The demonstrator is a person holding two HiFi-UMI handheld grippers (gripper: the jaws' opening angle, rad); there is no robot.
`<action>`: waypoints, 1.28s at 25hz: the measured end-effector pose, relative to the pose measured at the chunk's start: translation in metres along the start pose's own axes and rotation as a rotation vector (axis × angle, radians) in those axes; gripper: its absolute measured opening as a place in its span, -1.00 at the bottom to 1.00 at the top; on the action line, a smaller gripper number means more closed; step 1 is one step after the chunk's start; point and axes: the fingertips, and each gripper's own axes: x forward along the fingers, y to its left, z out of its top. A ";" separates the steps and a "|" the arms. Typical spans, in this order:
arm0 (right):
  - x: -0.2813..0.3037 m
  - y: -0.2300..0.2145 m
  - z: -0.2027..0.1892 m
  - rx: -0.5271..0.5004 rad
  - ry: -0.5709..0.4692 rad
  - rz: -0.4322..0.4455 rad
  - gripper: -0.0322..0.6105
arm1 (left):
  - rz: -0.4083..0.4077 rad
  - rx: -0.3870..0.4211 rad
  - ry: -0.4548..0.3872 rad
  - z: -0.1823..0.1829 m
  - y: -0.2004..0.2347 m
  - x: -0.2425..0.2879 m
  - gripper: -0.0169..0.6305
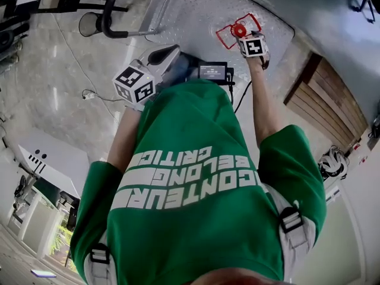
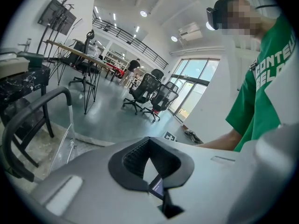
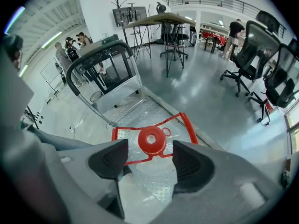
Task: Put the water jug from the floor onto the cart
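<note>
Right gripper (image 3: 149, 160) spread, hovering above jug (image 3: 151, 140) cap, frame centre. Jug stands on cart (image 3: 145, 106) deck, so release likely done. Left gripper (image 2: 150, 168) pressed together, empty, held aside.

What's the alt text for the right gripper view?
The open right gripper hovers above a clear water jug with a red cap and handle, which stands on the diamond-plate deck of the cart. Behind stand office chairs and desks.
</note>
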 end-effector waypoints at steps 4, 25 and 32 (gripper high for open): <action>-0.043 0.010 -0.001 0.030 -0.117 0.043 -0.40 | -0.041 0.038 0.017 0.001 -0.016 0.006 -0.91; -0.209 0.100 -0.044 0.187 -0.457 -0.076 -0.93 | -0.345 0.191 0.087 -0.010 -0.065 -0.011 -0.91; -0.234 0.144 -0.044 0.200 -0.480 -0.110 -0.93 | -0.371 0.182 0.040 -0.010 -0.053 -0.050 -0.91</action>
